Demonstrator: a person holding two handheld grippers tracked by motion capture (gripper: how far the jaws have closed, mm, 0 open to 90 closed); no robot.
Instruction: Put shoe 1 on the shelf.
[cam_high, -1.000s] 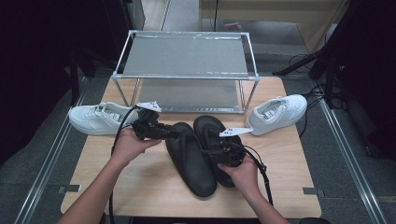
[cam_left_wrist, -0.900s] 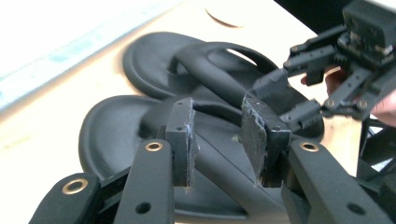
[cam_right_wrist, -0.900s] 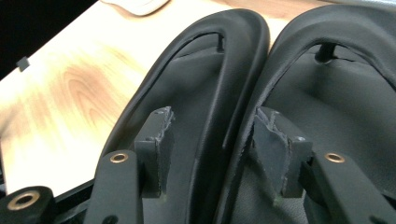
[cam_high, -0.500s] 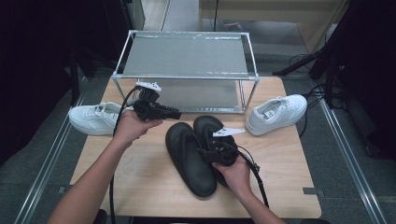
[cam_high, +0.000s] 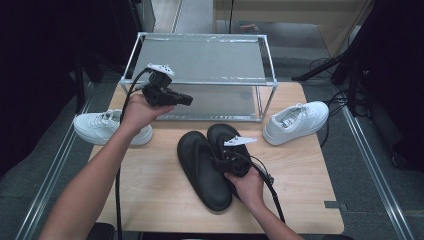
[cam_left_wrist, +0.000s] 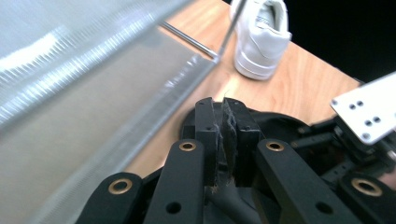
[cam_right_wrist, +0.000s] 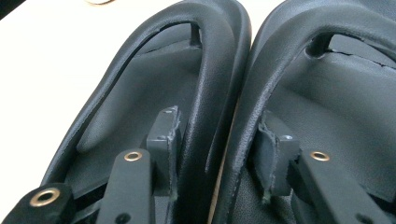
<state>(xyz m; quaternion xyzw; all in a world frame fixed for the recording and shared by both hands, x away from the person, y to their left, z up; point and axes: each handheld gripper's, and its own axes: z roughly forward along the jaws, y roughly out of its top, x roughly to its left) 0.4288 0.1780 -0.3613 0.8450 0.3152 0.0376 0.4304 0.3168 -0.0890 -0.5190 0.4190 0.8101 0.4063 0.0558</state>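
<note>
While two black sandals (cam_high: 205, 167) and two white sneakers (cam_high: 295, 122) share the bench (cam_high: 165, 200), both tools work.
The right gripper view shows the right tool (cam_right_wrist: 219, 154) clamping both sandals' adjoining straps; the left tool (cam_high: 187, 99), lifted, has just pressed together empty.

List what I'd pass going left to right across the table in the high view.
White lace-up sneaker → left hand-held gripper → black rubber flip-flop sandal → right hand-held gripper → second white sneaker.

Black flip-flops (cam_high: 212, 165) side by side, touching, flat
</note>
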